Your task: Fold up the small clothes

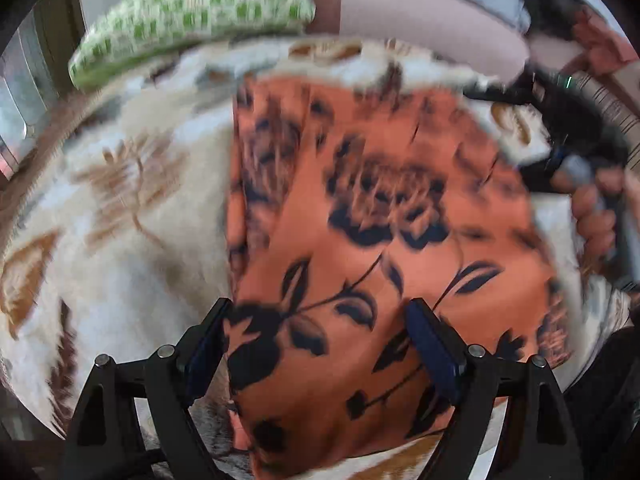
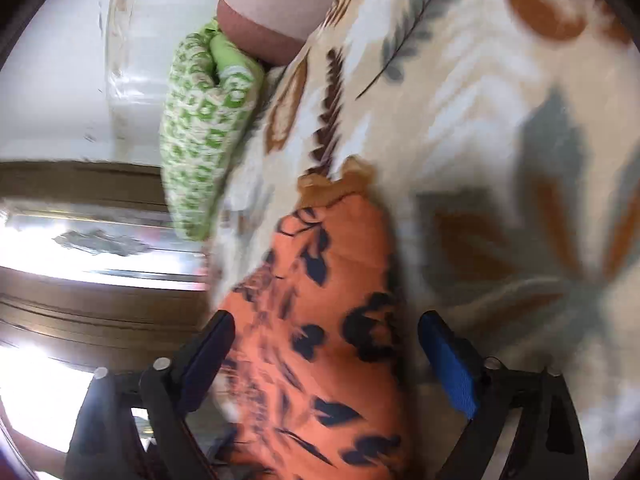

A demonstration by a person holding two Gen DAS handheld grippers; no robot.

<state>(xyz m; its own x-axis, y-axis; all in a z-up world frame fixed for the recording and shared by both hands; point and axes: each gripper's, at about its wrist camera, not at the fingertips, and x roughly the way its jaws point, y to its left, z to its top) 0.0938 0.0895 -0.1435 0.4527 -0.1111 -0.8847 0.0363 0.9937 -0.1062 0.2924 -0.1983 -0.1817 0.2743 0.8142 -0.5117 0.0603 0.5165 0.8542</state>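
Observation:
An orange garment with a dark flower print [image 1: 360, 216] lies spread on a cream leaf-patterned blanket [image 1: 132, 208]. My left gripper [image 1: 318, 336] is open just above the garment's near part, its fingers [image 1: 208, 344] wide apart with cloth showing between them. The right gripper, held by a hand, shows at the garment's right edge in the left wrist view [image 1: 568, 128]. In the right wrist view the right gripper [image 2: 326, 356] is open over an edge of the garment [image 2: 320, 320], blue pads [image 2: 452, 364] apart. Both views are motion-blurred.
A green-and-white patterned pillow [image 1: 192, 12] [image 2: 200, 132] and a pink bolster [image 1: 420, 12] [image 2: 280, 0] lie at the blanket's [image 2: 500, 120] far side. Wooden furniture and a bright window [image 2: 80, 240] show past the bed edge in the right wrist view.

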